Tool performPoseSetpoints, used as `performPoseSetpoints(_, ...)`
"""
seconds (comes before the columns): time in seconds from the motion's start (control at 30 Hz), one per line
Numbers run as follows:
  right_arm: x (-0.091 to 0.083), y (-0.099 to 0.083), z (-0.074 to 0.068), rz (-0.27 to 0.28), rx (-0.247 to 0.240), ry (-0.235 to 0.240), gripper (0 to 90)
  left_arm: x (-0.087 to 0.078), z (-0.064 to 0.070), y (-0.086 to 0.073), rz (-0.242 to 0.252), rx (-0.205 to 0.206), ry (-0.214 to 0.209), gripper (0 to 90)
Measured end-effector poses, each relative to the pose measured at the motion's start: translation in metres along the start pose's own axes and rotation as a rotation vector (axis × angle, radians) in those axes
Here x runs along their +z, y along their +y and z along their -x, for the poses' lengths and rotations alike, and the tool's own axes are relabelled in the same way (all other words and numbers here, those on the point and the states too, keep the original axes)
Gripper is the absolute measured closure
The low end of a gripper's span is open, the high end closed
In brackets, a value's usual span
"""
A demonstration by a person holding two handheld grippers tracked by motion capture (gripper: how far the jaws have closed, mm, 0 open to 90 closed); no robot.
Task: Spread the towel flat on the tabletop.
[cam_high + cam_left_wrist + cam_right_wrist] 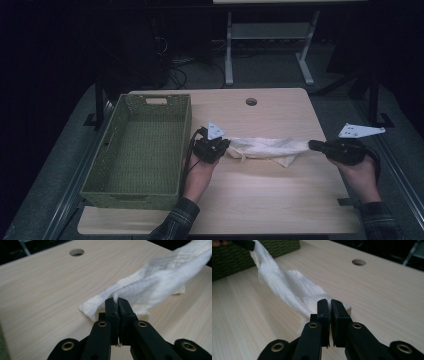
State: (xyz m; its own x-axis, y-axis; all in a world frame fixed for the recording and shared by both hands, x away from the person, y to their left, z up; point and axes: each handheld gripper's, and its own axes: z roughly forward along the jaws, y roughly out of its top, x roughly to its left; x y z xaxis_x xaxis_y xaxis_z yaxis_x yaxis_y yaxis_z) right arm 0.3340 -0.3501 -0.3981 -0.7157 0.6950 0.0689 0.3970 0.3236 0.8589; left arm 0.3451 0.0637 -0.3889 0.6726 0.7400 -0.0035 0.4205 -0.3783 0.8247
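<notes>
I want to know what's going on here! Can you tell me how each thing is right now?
White cloth: stretched out between the two grippers, its middle sagging to the table.
Left gripper: shut on one end of the cloth.
Right gripper: shut on the other end.
Green basket: upright, nothing inside.
Table: holds the basket at its left side.

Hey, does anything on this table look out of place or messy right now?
Nothing stands out. The white cloth is bunched into a rope, but only because the left claw and right claw stretch it between them. The green basket sits squarely.
</notes>
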Motion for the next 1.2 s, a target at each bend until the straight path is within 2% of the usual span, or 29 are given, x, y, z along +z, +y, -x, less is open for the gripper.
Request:
performPoseSetpoints(0.13,-0.007,0.011,0.001,0.037,-0.019,-0.011,86.0,0.0,-0.004,0.007,0.008,-0.004,0.021,87.6)
performPoseSetpoints(0.23,-0.003,0.012,0.007,0.03,-0.005,-0.014,86.0,0.008,-0.006,0.01,-0.016,0.003,0.043,87.5)
performPoseSetpoints(0.4,0.027,0.005,0.022,-0.033,0.029,-0.017,85.9,0.036,-0.018,0.01,-0.068,-0.02,0.079,87.4)
performPoseSetpoints(0.53,0.055,0.001,0.035,-0.081,0.056,-0.034,85.0,0.059,-0.029,0.003,-0.109,-0.046,0.087,86.2)
performPoseSetpoints(0.6,0.067,-0.002,0.04,-0.103,0.084,-0.04,80.6,0.065,-0.032,-0.001,-0.135,-0.059,0.074,81.6)
performPoseSetpoints(0.67,0.073,-0.005,0.044,-0.109,0.099,-0.043,73.2,0.065,-0.03,-0.002,-0.142,-0.052,0.076,72.9)
performPoseSetpoints(0.77,0.067,-0.006,0.042,-0.099,0.098,-0.052,69.3,0.059,-0.025,0.0,-0.132,-0.034,0.067,63.4)
performPoseSetpoints(0.8,0.064,-0.006,0.041,-0.093,0.101,-0.05,69.3,0.056,-0.023,0.0,-0.127,-0.023,0.067,62.1)
performPoseSetpoints(0.97,0.051,-0.01,0.03,-0.085,0.094,-0.026,71.9,0.052,-0.012,0.001,-0.107,0.009,0.011,59.6)
performPoseSetpoints(1.03,0.05,-0.015,0.023,-0.109,0.076,-0.013,72.9,0.053,-0.008,0.002,-0.103,0.022,-0.003,59.0)
performPoseSetpoints(1.2,0.055,-0.027,0.009,-0.175,0.07,0.007,73.0,0.058,-0.003,0.003,-0.11,0.037,-0.025,58.9)
